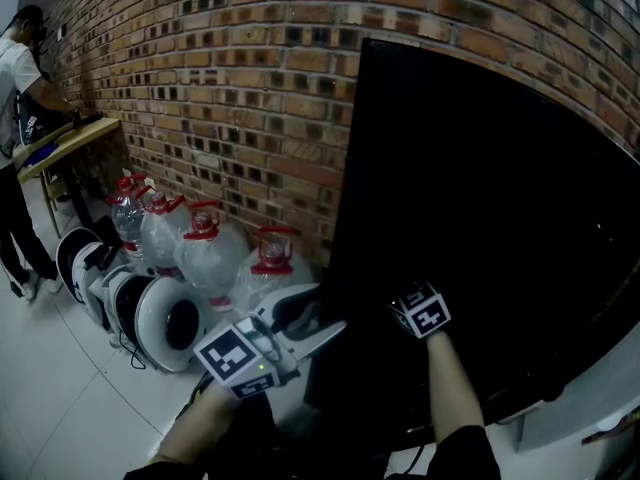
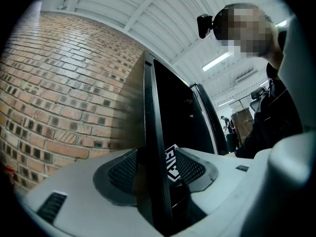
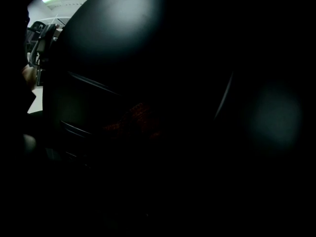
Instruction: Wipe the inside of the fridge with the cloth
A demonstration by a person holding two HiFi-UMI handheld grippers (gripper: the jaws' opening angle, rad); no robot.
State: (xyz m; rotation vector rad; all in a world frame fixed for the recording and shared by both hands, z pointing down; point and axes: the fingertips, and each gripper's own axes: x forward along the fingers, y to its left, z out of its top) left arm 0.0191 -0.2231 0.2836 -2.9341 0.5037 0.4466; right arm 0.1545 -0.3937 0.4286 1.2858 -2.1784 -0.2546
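Note:
A tall black fridge door (image 1: 480, 218) fills the right of the head view, in front of the brick wall. My left gripper (image 1: 318, 318) is at the door's left edge. In the left gripper view its jaws stand on either side of that thin black door edge (image 2: 155, 147), shut on it. The marker cube (image 1: 422, 310) of my right gripper shows against the black panel; its jaws are lost in the dark. The right gripper view is almost black, with only a dim reddish patch (image 3: 138, 117), possibly the cloth. I cannot tell what it holds.
Several big water bottles with red caps (image 1: 205, 253) stand along the brick wall (image 1: 200, 88) left of the fridge. White round devices (image 1: 160, 318) lie on the floor beside them. A person (image 1: 15, 98) stands at a wooden table (image 1: 70, 138) far left.

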